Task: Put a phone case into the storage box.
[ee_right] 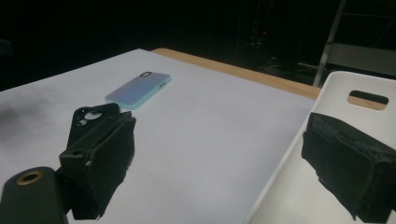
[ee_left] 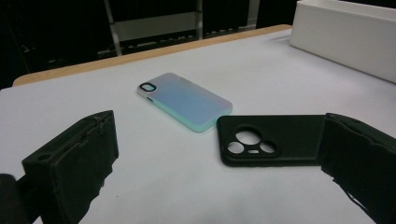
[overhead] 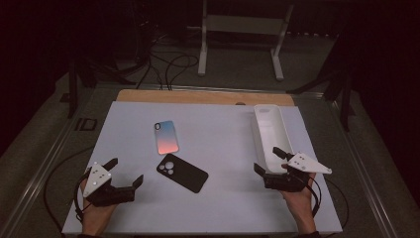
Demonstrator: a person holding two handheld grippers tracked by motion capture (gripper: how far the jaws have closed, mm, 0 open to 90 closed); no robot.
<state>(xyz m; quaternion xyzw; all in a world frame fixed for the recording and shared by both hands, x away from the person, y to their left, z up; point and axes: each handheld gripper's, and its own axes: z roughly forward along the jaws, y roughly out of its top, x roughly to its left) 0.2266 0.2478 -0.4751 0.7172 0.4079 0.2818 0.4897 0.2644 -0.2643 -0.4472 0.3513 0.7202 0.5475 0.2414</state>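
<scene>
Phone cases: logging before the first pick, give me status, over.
Left gripper open, empty, near black case. Right gripper open, empty, jaws astride the white tray's near rim. Gradient case flat, apart from black case. Nothing in the way.

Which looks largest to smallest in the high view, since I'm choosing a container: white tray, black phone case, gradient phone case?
1. white tray
2. black phone case
3. gradient phone case; close to the black one, which lies nearer the camera.

2 black hand-held grippers, grey triangular plates, trailing black cables.
</scene>
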